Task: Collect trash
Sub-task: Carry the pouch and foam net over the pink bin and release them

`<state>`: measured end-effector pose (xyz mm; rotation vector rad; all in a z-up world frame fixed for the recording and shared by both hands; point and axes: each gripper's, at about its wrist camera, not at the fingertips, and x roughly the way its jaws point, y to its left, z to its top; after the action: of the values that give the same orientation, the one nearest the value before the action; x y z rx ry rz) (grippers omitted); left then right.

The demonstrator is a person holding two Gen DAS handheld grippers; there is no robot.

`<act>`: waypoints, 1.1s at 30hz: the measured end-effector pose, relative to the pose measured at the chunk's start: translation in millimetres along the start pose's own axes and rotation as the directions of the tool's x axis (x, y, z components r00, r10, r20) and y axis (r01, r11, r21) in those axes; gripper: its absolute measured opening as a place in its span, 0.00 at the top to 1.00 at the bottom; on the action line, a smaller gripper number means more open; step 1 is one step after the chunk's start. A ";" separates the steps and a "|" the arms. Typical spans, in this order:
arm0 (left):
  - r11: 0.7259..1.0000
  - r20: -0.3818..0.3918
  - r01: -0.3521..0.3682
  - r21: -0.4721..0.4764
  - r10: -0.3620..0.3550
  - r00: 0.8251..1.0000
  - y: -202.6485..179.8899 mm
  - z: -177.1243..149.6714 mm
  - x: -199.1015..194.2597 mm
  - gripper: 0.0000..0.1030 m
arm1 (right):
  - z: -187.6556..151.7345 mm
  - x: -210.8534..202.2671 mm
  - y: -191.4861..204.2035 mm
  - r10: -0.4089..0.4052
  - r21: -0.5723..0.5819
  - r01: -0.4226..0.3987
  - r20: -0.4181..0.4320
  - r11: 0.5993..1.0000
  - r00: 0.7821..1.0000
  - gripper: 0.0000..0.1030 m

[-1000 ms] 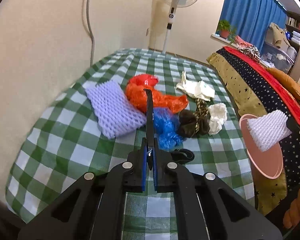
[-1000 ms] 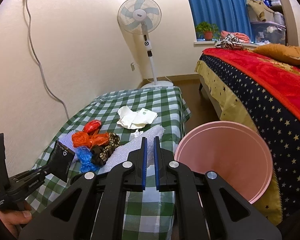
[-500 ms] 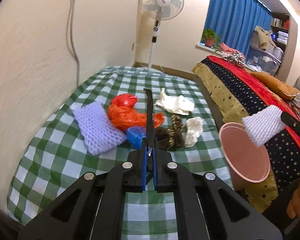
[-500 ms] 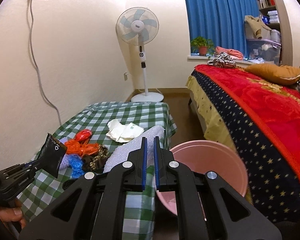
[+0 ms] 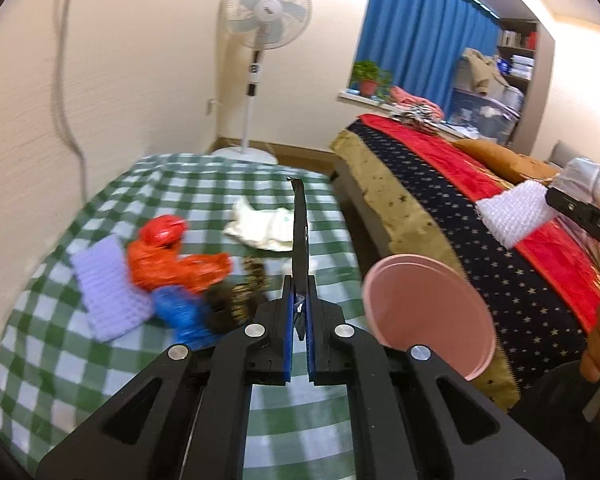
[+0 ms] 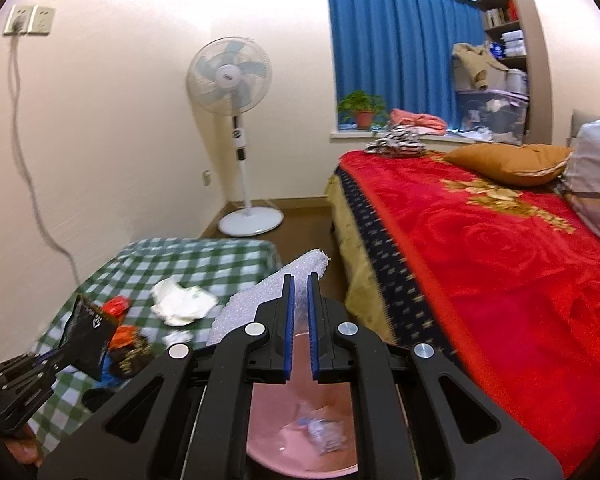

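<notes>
My left gripper (image 5: 299, 292) is shut on a flat black wrapper (image 5: 300, 232), seen edge-on here and as a black packet (image 6: 88, 332) in the right wrist view. It hangs above the near edge of the green checked table (image 5: 60, 360), left of the pink bin (image 5: 428, 312). My right gripper (image 6: 298, 292) is shut on a white foam net (image 6: 260, 300), held over the bin's mouth (image 6: 292, 456). From the left wrist view the foam net (image 5: 512, 216) sits up and to the right of the bin. Crumpled clear plastic (image 6: 320, 432) lies inside the bin.
On the table lie a purple foam net (image 5: 108, 288), an orange bag (image 5: 168, 260), a blue bag (image 5: 180, 312), a brown-gold wrapper (image 5: 240, 300) and white paper (image 5: 264, 224). A bed with a red blanket (image 6: 500, 280) runs along the right; a standing fan (image 6: 236, 120) is behind.
Both grippers rose and swung right toward the bin with their loads. The right gripper now sits over the bin's mouth; the table's trash has slid left and further off.
</notes>
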<state>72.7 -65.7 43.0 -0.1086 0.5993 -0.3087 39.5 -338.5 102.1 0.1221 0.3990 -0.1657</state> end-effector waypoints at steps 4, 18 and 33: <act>0.999 -0.005 0.044 0.018 -0.044 0.999 -26.3 3.0 12.6 0.95 | -1.2 8.9 -21.0 -0.044 0.018 0.044 0.004 0.999 0.999 0.93; 0.987 -0.056 0.138 0.077 -0.134 0.989 -90.9 6.2 71.1 0.95 | -12.2 40.4 -36.7 -0.117 0.053 0.117 -0.004 0.992 0.993 0.93; 0.981 -0.125 0.162 0.101 -0.149 0.981 -98.8 -2.7 111.9 0.95 | -16.0 58.9 -32.5 -0.158 0.028 0.159 -0.045 0.987 0.986 0.93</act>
<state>133.5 -194.8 -0.7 -0.0302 0.6902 -0.5028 81.0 -376.0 61.4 0.1248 0.4485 -0.3267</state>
